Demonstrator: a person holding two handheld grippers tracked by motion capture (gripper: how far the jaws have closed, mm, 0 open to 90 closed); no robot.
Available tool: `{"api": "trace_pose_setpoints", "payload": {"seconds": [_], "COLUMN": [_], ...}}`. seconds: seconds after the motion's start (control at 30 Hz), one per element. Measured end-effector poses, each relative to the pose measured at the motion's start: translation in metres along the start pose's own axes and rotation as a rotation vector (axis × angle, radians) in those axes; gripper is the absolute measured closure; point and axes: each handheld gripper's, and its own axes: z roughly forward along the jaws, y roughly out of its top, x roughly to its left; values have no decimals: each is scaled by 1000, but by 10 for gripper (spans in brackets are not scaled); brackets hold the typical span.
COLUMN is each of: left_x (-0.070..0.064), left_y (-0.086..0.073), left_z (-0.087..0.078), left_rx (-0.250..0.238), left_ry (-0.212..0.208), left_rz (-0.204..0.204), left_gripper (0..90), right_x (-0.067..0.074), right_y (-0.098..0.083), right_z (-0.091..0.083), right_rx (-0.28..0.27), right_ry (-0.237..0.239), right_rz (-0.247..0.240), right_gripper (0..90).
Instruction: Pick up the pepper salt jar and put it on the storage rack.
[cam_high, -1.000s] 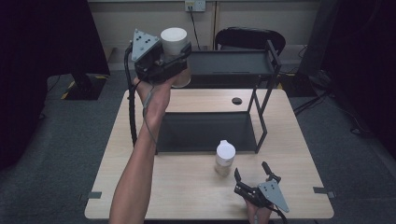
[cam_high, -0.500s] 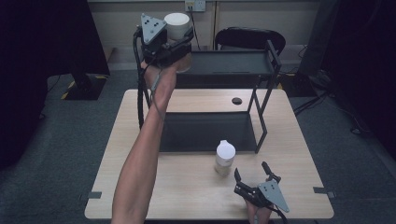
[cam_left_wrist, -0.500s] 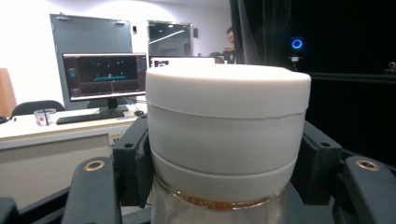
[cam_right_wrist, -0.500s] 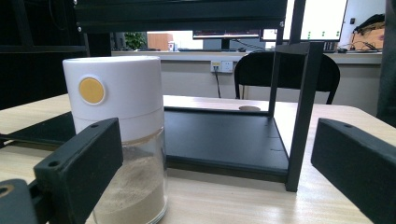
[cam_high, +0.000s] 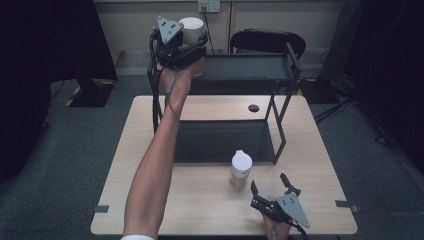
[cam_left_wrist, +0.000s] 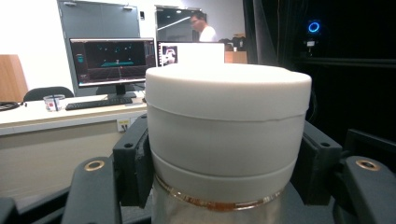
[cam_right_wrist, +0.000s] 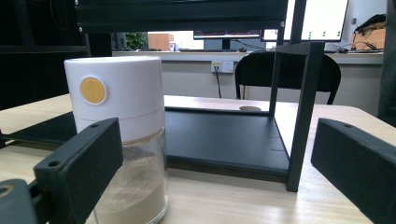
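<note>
White-lidded jar (cam_high: 191, 27) held up high at the far left end of the black two-tier shelf rack (cam_high: 280, 75), level with its top shelf. Left gripper (cam_high: 192, 47) clamps it, jaws pressed on both sides just under the lid. In the left gripper view the jar (cam_left_wrist: 228, 135) is cut off at the bottom; a thin amber ring shows under the lid, contents not readable. High view: jar body mostly hidden behind the gripper and hand (cam_high: 175, 82); can't tell if it touches the shelf.

Second jar (cam_high: 241, 167) stands upright on the wooden table (cam_high: 125, 165), just in front of the rack's lower shelf (cam_high: 220, 140). White cap with a yellow round dot, clear body with tan powder (cam_right_wrist: 133, 186) filling roughly the lower part. Right gripper (cam_high: 270, 192) sits near the table's front edge, jaws spread wide, holding nothing; jar just ahead of its left jaw, apart. Right gripper view: jar base cropped, partly covered by the near jaw.

Around: round hole (cam_high: 253, 108) in the tabletop behind the rack, black chair (cam_high: 265, 40) beyond, wall outlet (cam_high: 209, 5). Monitors (cam_left_wrist: 112, 60) and a person far off in the left gripper view, blurry.
</note>
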Motion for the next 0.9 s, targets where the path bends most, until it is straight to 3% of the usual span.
{"api": "trace_pose_setpoints", "payload": {"seconds": [0.1,0.17,0.67,0.8,0.9], "left_x": [0,4,6,4,5], "left_y": [-3,-4,-4,-3,0], "left_z": [2,2,2,3,4], "left_rx": [11,7,12,16,36], "left_ry": [5,1,-7,1,-8], "left_rz": [0,-29,-19,-38,-91], "left_gripper": [348,348,344,339,256], "right_x": [0,0,0,0,0], "right_y": [0,0,0,0,0], "right_z": [0,0,0,0,0], "right_rx": [-1,-1,1,1,0], "right_ry": [0,-1,-1,-1,1], "right_rz": [0,-1,0,0,0], "right_gripper": [12,12,11,11,11]}}
